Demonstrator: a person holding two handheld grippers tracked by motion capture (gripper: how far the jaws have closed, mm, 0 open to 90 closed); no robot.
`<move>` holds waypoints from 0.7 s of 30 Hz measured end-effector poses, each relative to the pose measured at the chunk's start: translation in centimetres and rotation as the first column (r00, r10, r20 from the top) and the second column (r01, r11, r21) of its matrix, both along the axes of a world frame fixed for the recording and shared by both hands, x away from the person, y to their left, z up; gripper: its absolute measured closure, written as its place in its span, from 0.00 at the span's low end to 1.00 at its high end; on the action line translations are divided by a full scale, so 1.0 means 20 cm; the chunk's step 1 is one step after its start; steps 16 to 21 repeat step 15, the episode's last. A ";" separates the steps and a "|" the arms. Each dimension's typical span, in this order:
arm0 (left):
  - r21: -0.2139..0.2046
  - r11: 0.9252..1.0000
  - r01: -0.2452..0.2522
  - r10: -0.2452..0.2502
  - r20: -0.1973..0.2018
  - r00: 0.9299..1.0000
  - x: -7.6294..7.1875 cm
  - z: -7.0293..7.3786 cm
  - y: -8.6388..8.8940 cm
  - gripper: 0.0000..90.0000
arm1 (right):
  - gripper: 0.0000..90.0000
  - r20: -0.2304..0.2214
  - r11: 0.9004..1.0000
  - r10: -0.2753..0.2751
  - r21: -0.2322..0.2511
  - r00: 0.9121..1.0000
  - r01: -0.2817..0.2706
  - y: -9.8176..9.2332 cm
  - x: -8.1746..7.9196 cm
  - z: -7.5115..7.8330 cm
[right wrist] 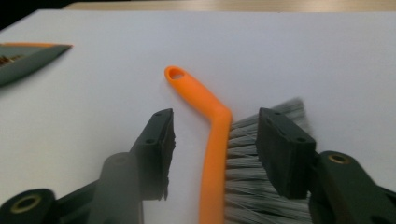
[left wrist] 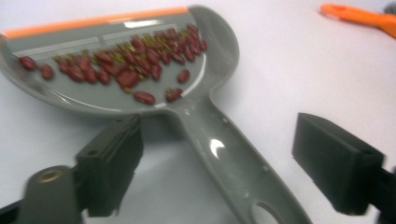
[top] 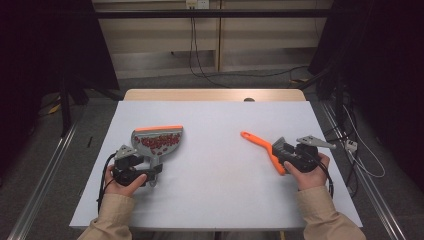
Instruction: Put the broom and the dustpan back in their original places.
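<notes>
Dustpan w/ beans on the left, brush on the right, both lying on the table, both claws open.

Left claw (top: 145,167) sits at the near-left of the white table (top: 210,165), jaws wide apart either side of the grey dustpan (left wrist: 140,56) handle, pads not touching it; the handle runs between them in the left gripper view. Pan lies flat, orange lip on its far edge, red beans (top: 159,142) heaped inside twd the far side. Right claw (top: 281,150) is at the near-right, jaws parted around the orange brush (right wrist: 212,135): handle & grey bristles lie between the pads w/ gaps both sides, so no grip. Brush handle tip points far-left, twd the table middle. Pan and brush are well apart. Each claw is held in a hand, beige sleeves at the near edge.
</notes>
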State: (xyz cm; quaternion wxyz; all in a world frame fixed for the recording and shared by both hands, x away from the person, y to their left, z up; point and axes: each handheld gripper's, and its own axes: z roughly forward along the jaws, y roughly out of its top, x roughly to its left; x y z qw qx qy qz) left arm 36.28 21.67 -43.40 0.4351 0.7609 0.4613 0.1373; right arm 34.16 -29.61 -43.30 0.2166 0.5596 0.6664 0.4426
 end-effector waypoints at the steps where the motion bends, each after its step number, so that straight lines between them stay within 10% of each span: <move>1: -0.007 1.000 0.011 -0.011 0.009 1.000 0.00 0.00 0.01 0.13 | 0.48 0.006 1.000 0.009 0.010 1.000 -0.010 0.00 -0.01 0.00; 9: -0.026 0.994 0.108 -0.106 0.063 0.992 -0.04 0.00 0.03 0.08 | 0.34 0.022 0.998 0.050 0.033 0.998 -0.051 0.00 -0.10 -0.05; 21: -0.035 0.991 0.128 -0.123 0.102 0.987 -0.05 0.01 0.02 0.07 | 0.30 0.018 0.996 0.085 0.025 0.996 -0.085 0.02 -0.12 -0.06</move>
